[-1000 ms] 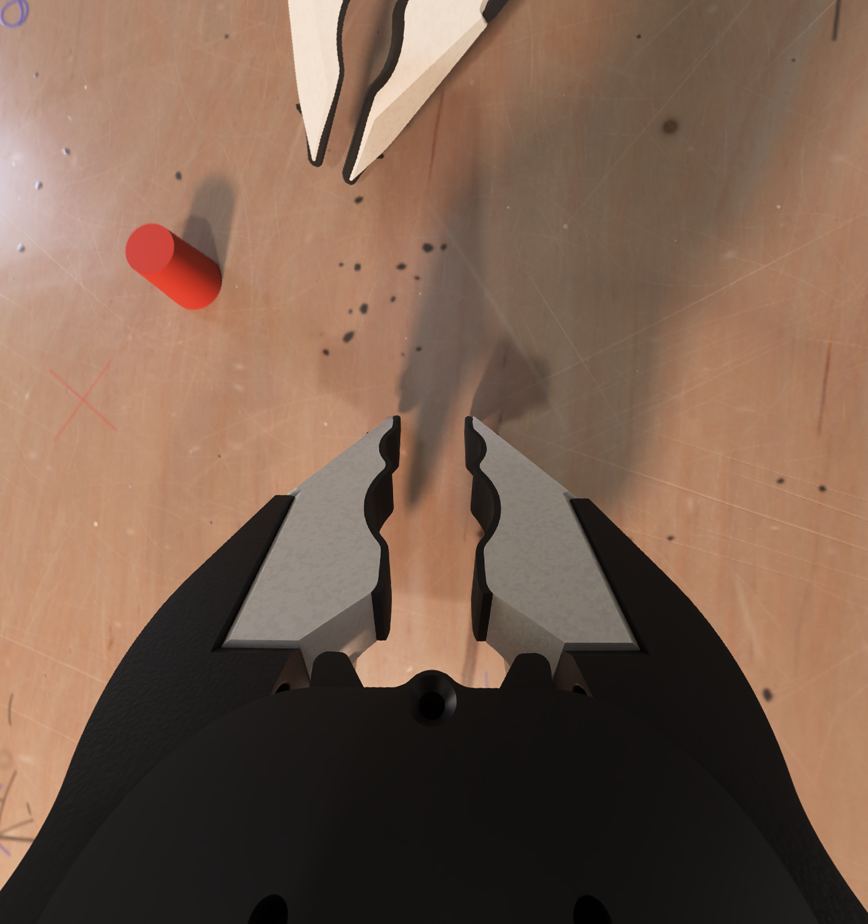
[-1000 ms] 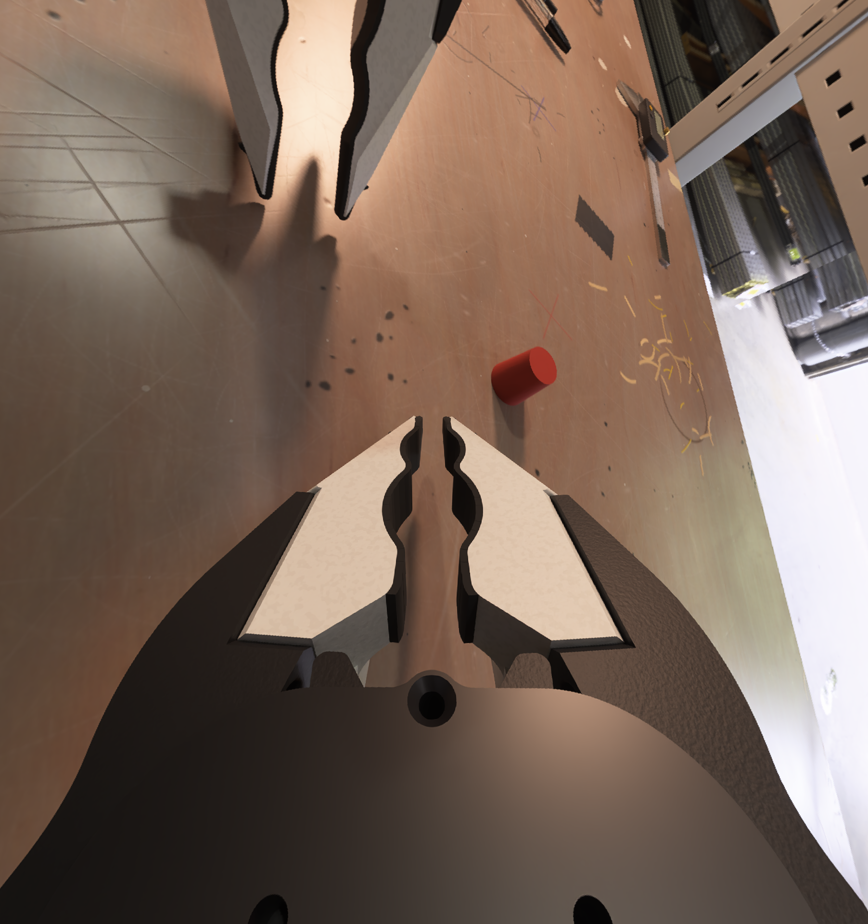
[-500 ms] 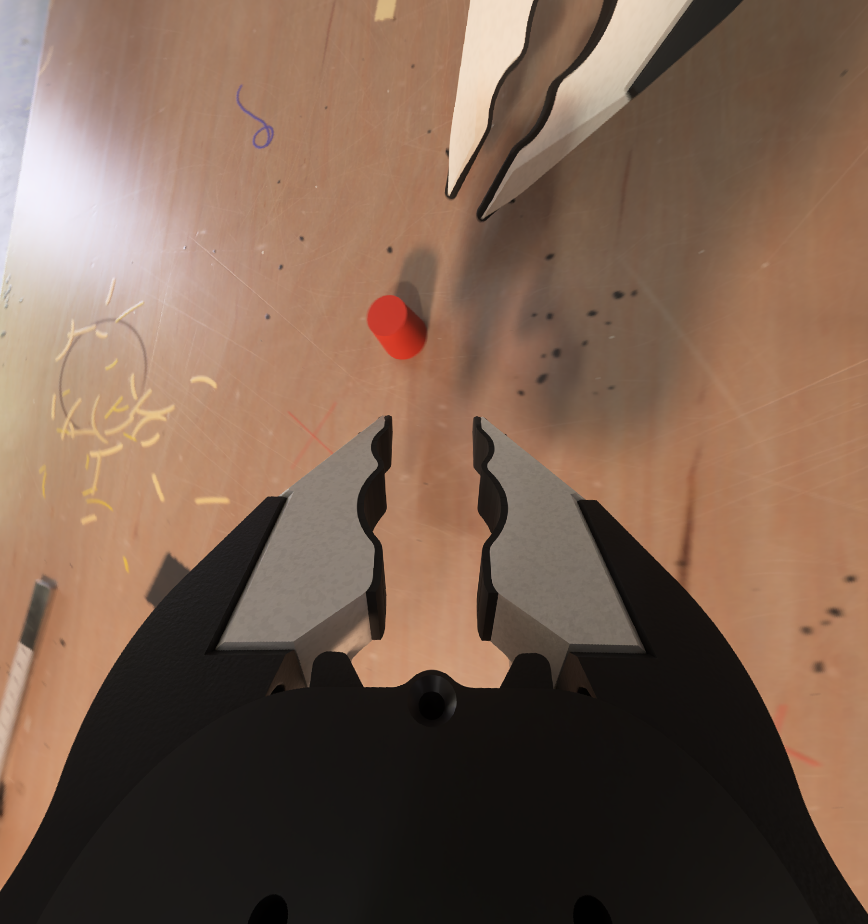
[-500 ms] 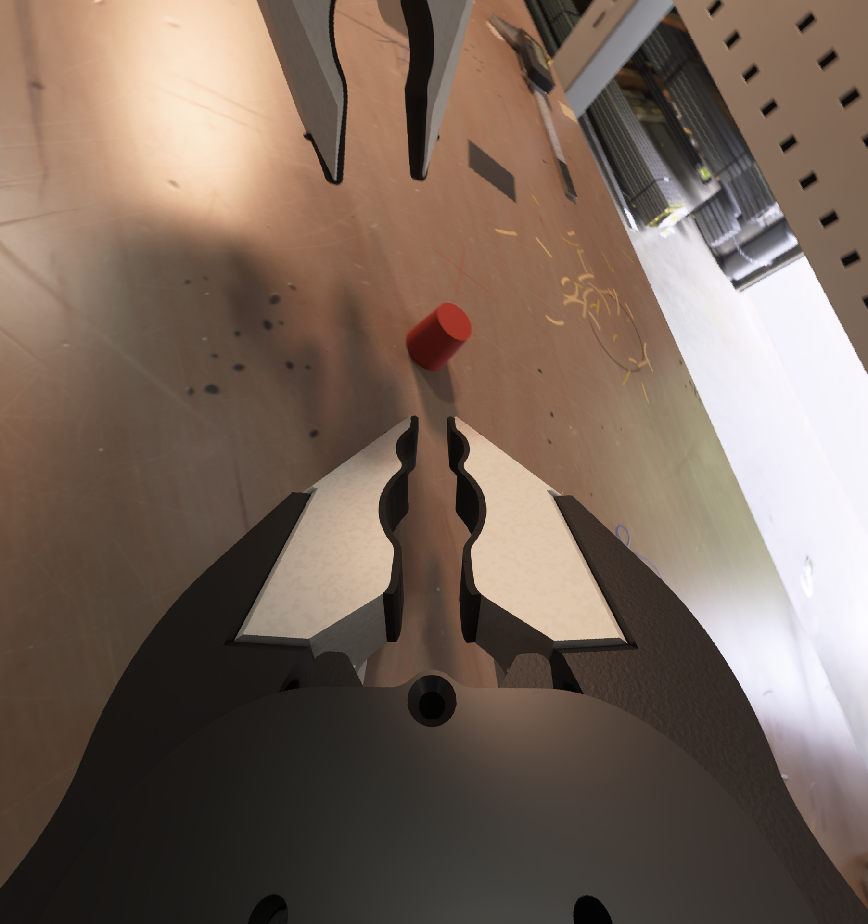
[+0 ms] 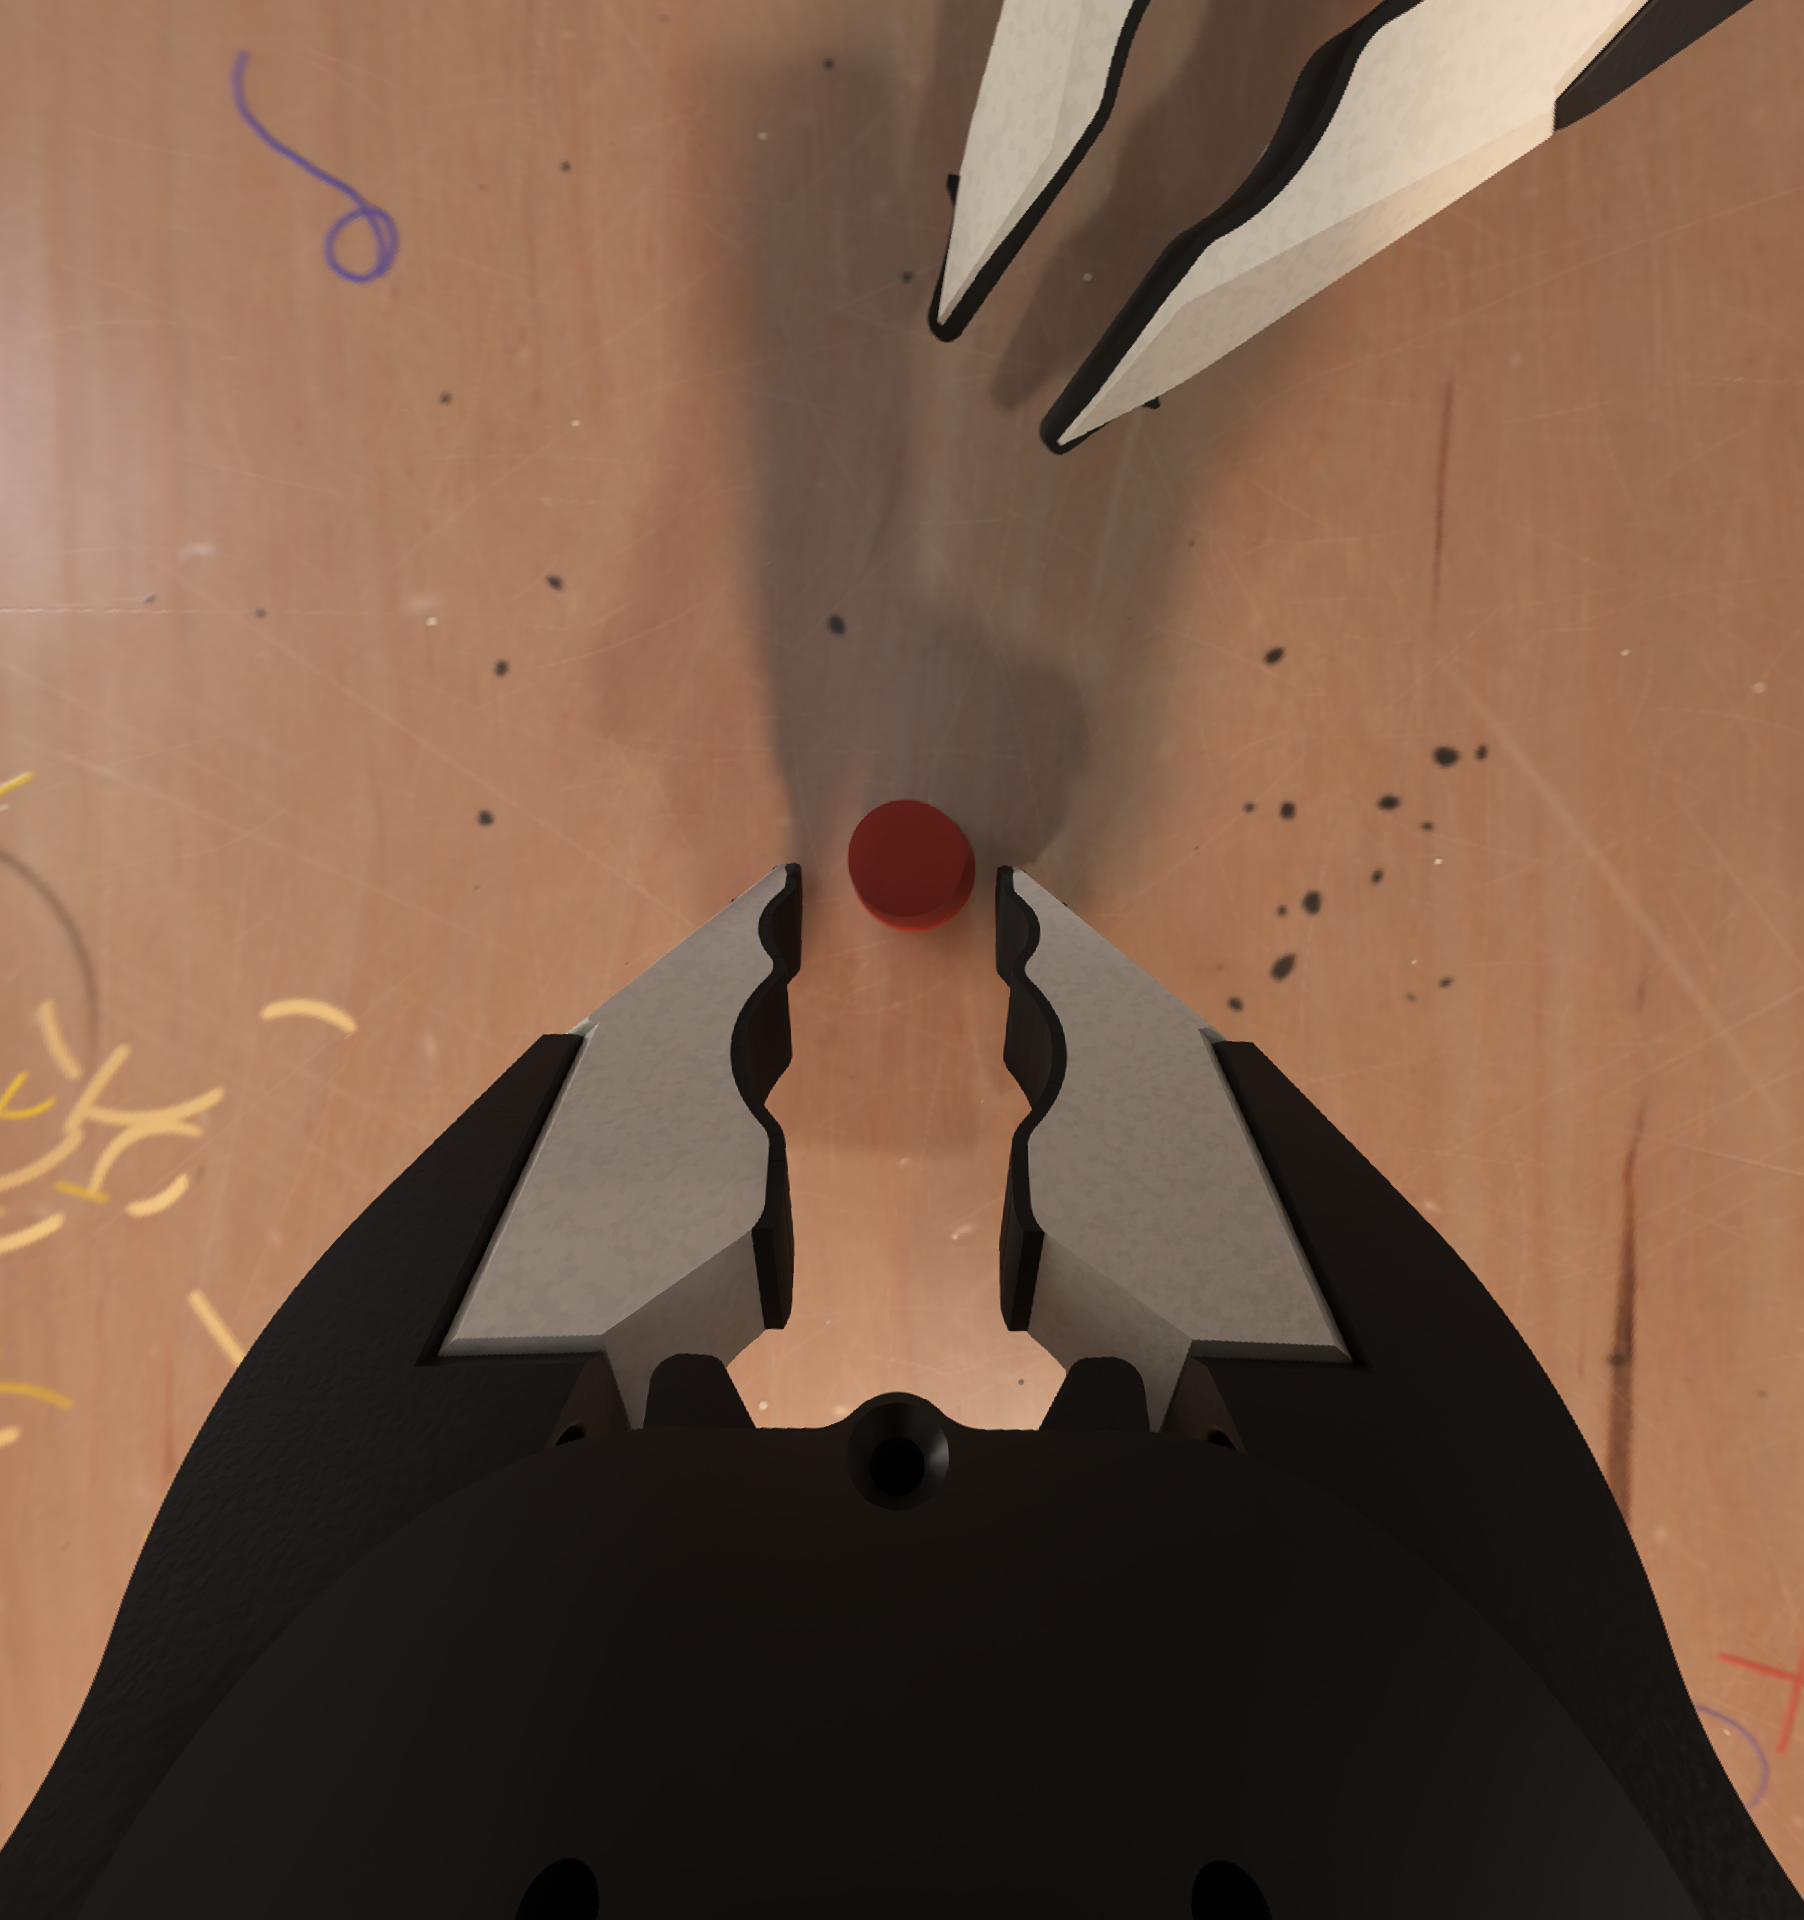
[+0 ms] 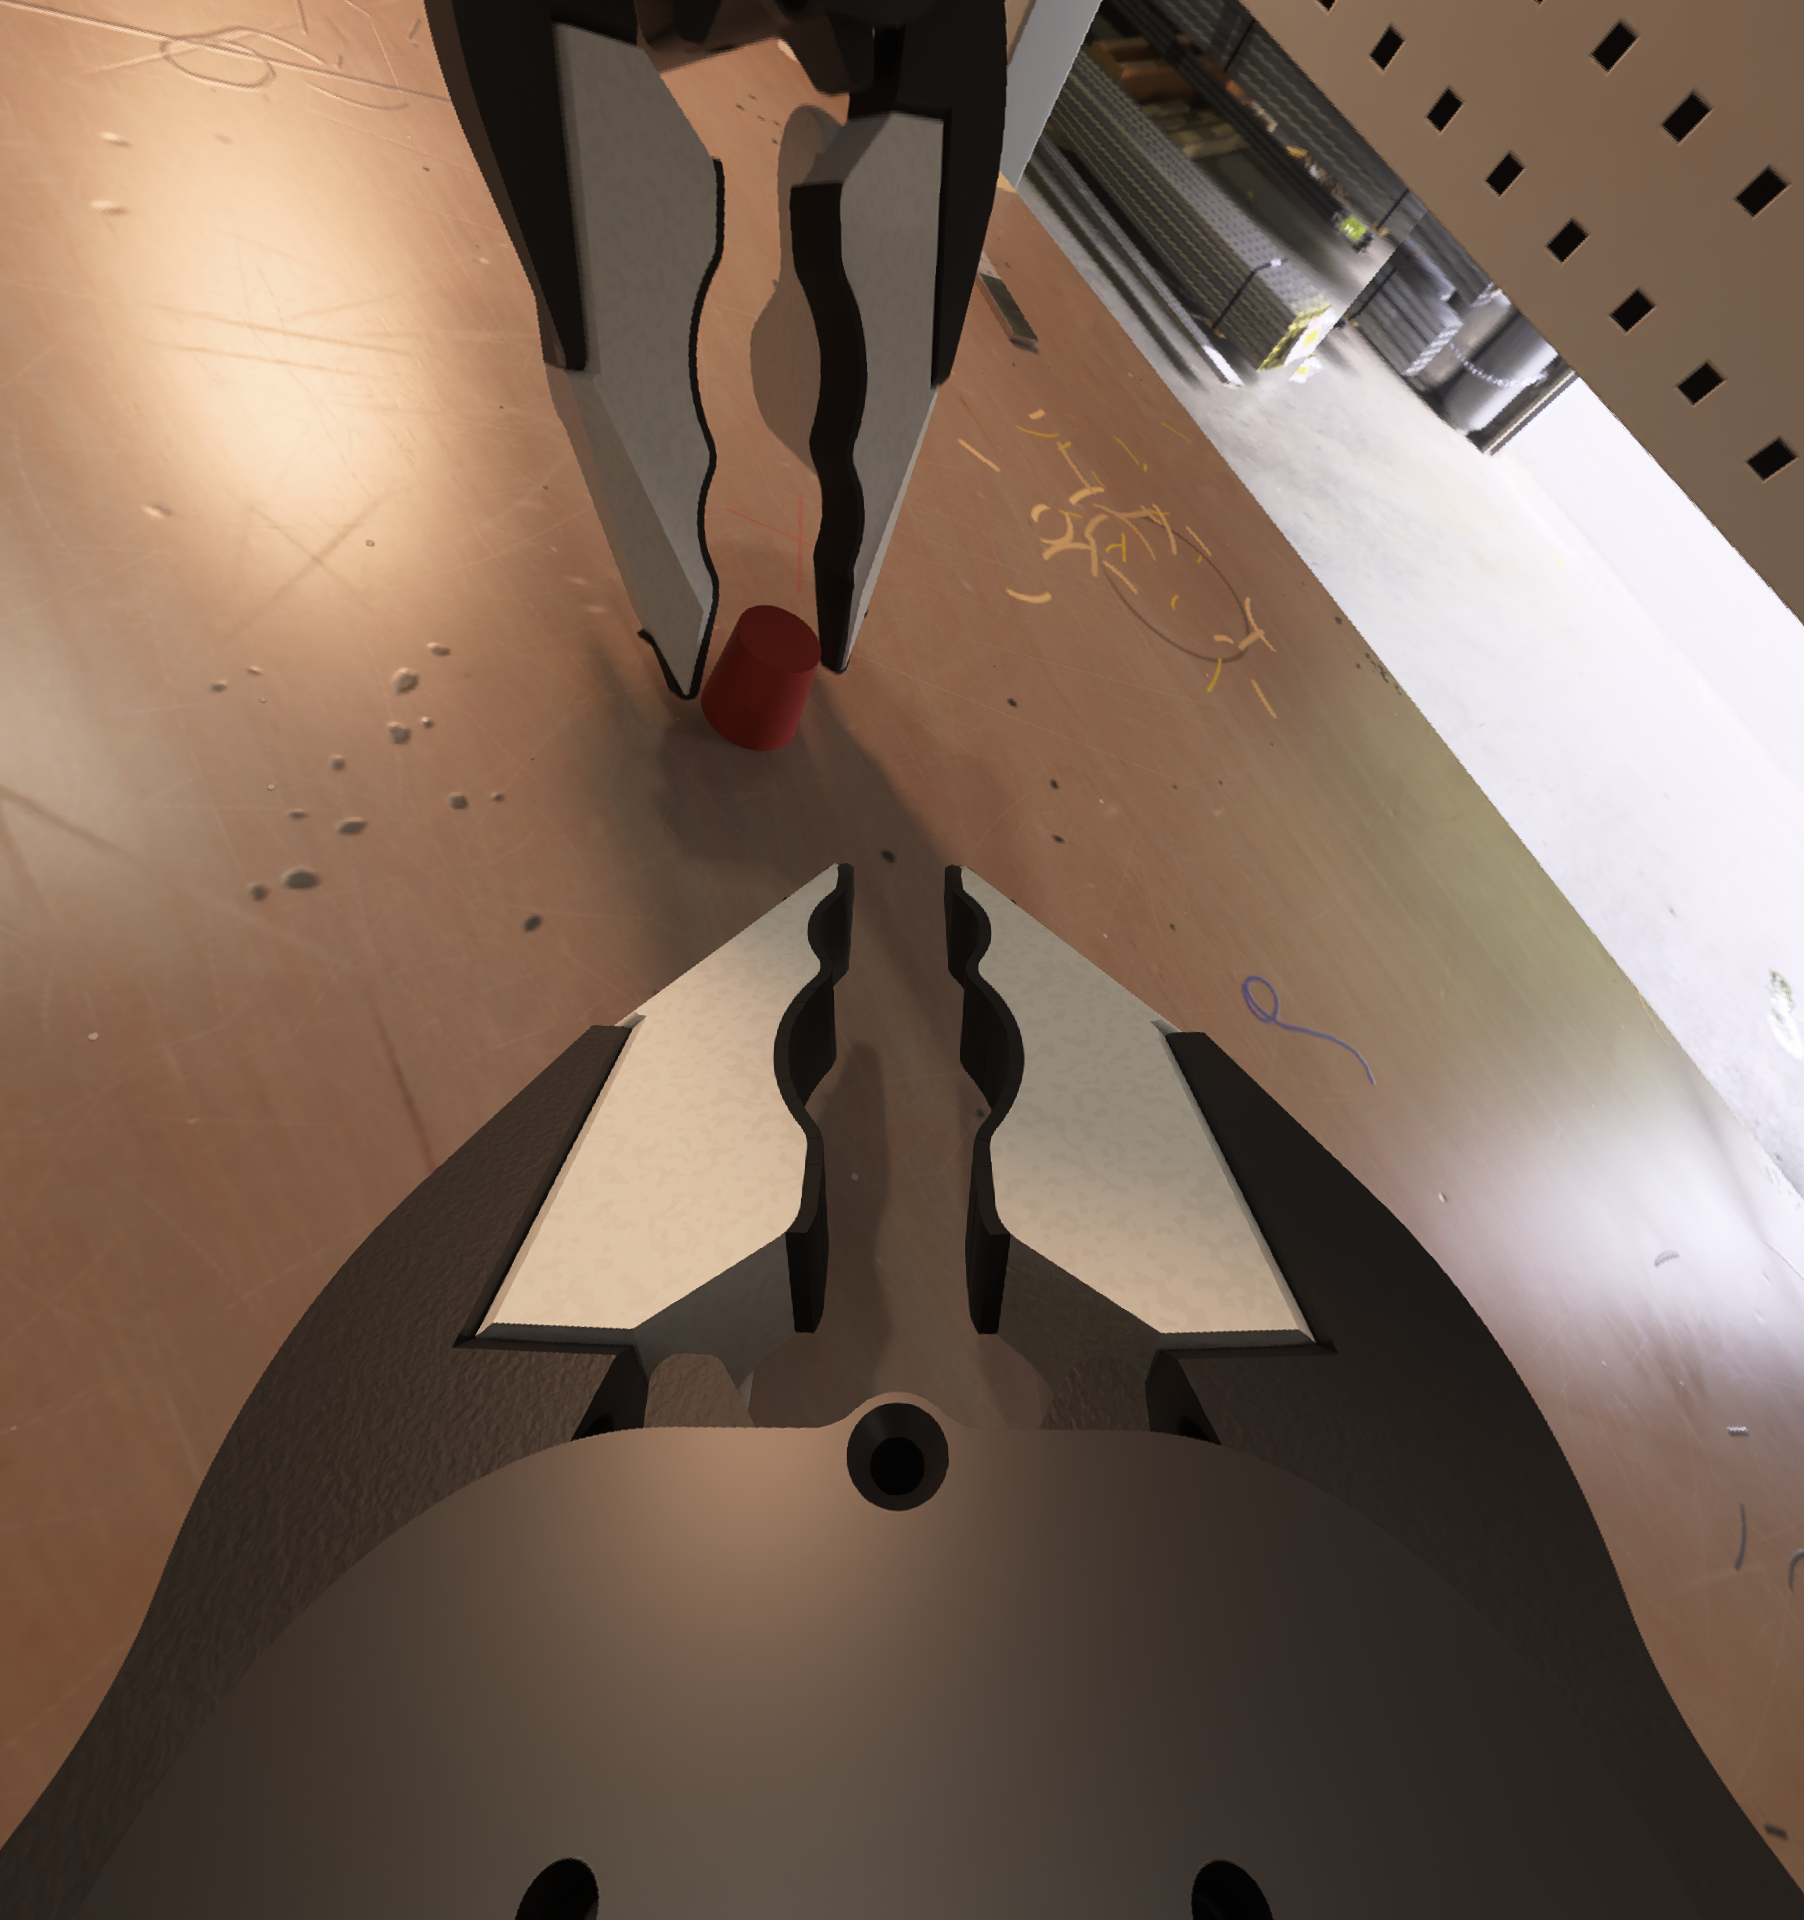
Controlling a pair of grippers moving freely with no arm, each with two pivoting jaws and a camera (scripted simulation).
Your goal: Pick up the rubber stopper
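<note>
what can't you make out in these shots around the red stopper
- Small red rubber cylinder stopper: left wrist view looks onto its top, so its side and foot are hidden.
- Left claw: right wrist view cannot settle whether its grey fingers touch the stopper.
- Right claw: body cut off by the top edge in left wrist view.
- Dark racks behind the wooden table: blurred.

The left gripper (image 5: pixel 898 894) has a black textured body, 2 grey wavy-edged fingers and 1 screw hole; the right gripper (image 6: pixel 898 894) has cream fingers.
</note>
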